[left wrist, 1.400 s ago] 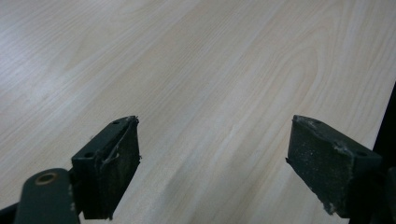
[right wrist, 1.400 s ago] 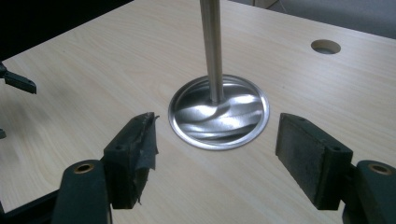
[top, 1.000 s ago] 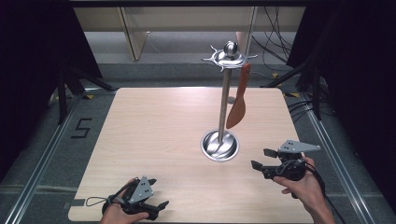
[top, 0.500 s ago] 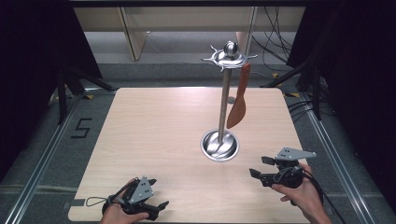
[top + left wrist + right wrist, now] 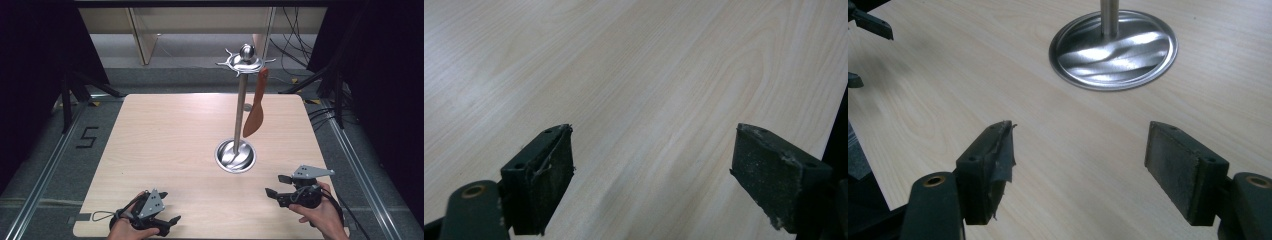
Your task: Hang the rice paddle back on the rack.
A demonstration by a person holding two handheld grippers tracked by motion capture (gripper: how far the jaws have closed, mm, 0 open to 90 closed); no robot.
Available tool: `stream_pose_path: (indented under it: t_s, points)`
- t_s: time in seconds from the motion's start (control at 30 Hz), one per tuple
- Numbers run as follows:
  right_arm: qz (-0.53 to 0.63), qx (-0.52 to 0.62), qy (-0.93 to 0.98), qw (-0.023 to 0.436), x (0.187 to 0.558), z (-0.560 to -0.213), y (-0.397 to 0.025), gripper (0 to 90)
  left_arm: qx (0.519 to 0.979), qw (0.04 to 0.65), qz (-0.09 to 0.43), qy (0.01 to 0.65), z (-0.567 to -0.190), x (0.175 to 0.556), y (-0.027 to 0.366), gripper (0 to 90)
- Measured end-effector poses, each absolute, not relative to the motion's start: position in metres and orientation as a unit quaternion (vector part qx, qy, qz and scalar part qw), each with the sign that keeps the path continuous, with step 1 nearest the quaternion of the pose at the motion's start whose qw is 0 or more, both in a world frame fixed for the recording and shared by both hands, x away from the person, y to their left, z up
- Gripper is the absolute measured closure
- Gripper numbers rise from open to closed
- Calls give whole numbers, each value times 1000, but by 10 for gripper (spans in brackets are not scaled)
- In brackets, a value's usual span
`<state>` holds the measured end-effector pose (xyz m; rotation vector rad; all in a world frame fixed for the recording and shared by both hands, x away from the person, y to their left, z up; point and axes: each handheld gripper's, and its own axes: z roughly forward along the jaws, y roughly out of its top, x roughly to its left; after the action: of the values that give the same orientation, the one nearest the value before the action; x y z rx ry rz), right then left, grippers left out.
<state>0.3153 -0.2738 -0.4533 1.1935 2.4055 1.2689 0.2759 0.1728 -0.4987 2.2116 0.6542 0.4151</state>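
A steel utensil stand (image 5: 240,100) rises from a round base (image 5: 235,156) right of the table's middle. A brown wooden spatula (image 5: 255,110) hangs from a hook on its crown. My right gripper (image 5: 277,185) rests near the front right corner, open and holding nothing, a little in front and to the right of the base. In the right gripper view the base (image 5: 1113,50) lies beyond my open gripper (image 5: 1080,157). My left gripper (image 5: 167,207) sits open at the front left edge. In the left gripper view its open gripper (image 5: 654,170) stands over bare wood.
The light wooden table (image 5: 165,135) has a dark gap and metal rails (image 5: 45,170) around it. Cables (image 5: 295,30) and dark stands lie beyond the far edge. The left gripper's fingers (image 5: 868,22) show at the top left of the right gripper view.
My right gripper has drawn back toward the table's front edge. The left gripper and the stand have stayed where they were.
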Motion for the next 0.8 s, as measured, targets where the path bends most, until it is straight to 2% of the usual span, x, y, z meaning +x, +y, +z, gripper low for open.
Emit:
stream_pose_path:
  t_s: [0.03, 0.1, 0.13, 0.27, 0.3, 0.8]
  points:
    - [421, 390, 813, 100, 316, -454, -275, 287, 868, 394, 158, 259, -499, 276, 172, 162]
    - [419, 389, 814, 100, 315, -457, -275, 285, 870, 388, 163, 257, -499, 276, 173, 162]
    - [422, 400, 809, 85, 313, -458, -273, 285, 870, 388, 162, 257, -499, 276, 173, 162]
    - [409, 390, 820, 90, 312, -461, -275, 277, 870, 388, 163, 256, -499, 276, 173, 162]
    - [411, 397, 817, 79, 310, -463, -273, 275, 870, 388, 163, 257, -499, 276, 173, 162]
    - [390, 404, 823, 84, 294, -471, -271, 267, 869, 387, 163, 260, -499, 275, 173, 162]
